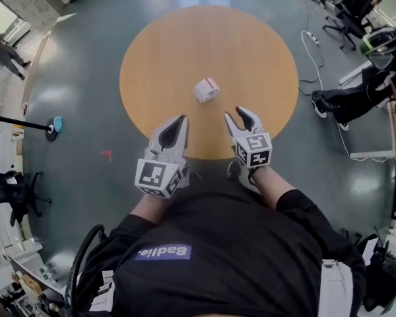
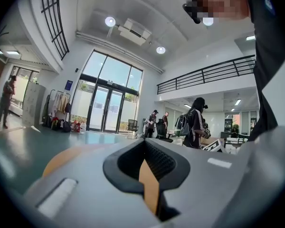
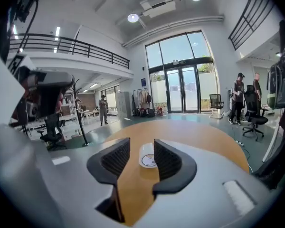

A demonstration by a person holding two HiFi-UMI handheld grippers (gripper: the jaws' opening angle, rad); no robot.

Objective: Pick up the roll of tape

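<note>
The roll of tape (image 1: 206,89) is white with a reddish edge and rests near the middle of the round wooden table (image 1: 158,51). My right gripper (image 1: 235,113) hovers over the table's near edge, a short way nearer than the roll, with its jaws open and nothing between them. In the right gripper view the roll of tape (image 3: 147,156) shows ahead through the gap of the right gripper (image 3: 141,144), not touched. My left gripper (image 1: 182,119) is to the left of it, near the same edge, tips together and empty. The left gripper view shows the left gripper (image 2: 143,144) pointing level over the table.
Grey floor surrounds the table. A stand with a blue base (image 1: 55,125) is on the floor at left and a red mark (image 1: 106,154) lies nearer. Office chairs (image 1: 346,18), a seated person (image 1: 356,94) and a floor cable (image 1: 315,51) are at right.
</note>
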